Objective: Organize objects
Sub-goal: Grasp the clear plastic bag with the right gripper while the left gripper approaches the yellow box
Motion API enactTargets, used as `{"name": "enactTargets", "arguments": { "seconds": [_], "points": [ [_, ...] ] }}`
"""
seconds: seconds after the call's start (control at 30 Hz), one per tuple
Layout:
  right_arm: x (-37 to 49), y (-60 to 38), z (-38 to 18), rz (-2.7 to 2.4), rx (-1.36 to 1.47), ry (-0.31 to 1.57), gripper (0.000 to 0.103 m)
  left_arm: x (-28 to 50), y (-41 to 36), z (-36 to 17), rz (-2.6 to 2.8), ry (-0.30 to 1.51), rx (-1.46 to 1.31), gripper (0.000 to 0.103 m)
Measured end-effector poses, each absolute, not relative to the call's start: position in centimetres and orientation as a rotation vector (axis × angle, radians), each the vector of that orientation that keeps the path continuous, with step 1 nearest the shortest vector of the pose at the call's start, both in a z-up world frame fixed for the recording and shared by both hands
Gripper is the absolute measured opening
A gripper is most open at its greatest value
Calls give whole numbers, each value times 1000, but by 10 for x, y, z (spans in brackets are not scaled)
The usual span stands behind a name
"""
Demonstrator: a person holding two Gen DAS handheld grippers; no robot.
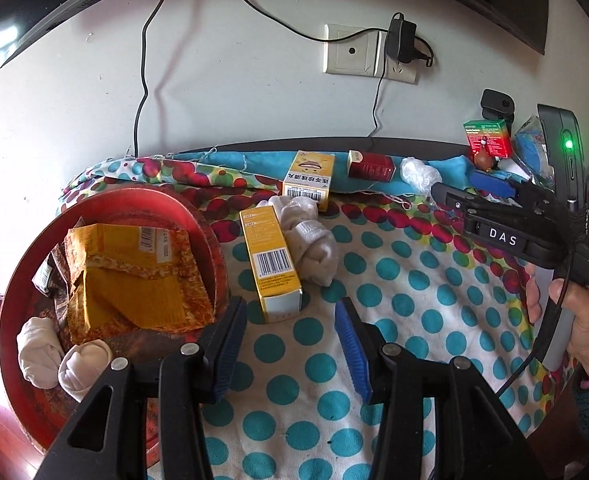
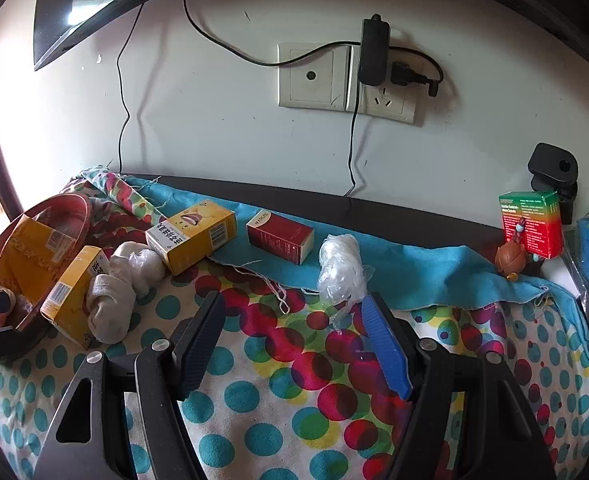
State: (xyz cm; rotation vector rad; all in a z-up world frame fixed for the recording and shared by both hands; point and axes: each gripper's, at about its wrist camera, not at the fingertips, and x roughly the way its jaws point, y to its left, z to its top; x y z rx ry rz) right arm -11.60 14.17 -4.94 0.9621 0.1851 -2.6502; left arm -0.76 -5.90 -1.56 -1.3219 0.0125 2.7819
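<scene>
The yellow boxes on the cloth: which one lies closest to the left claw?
The long yellow box beside the rolled white socks, its end just ahead of the open left claw. The other yellow box lies farther back.

Cloth (image 1: pixel 394 300) open right; boxes (image 1: pixel 272 264), basin (image 1: pixel 14 280) left

The white letters "DAS" stand on the right gripper (image 1: pixel 506 236), right of the red basin (image 1: pixel 22 280). Barcodes mark the yellow box (image 1: pixel 270 264) beside the basin; other print is too small to read.
</scene>
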Motion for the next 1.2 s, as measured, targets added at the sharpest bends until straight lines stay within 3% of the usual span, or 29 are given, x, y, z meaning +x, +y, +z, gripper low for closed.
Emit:
{"name": "enactTargets", "arguments": {
  "seconds": [0.9,1.1,1.2],
  "points": [
    [-192,145,-88,-2649,1135,134,69,-29,-64,-46,2724,-98,-1406,47],
    [-200,145,-92,-2616,1170,113,59,-30,-55,-46,2687,-125,-1361,47],
    [-204,145,-95,-2597,1192,97,46,-32,-53,-47,2702,-123,-1372,47]
  ]
}}
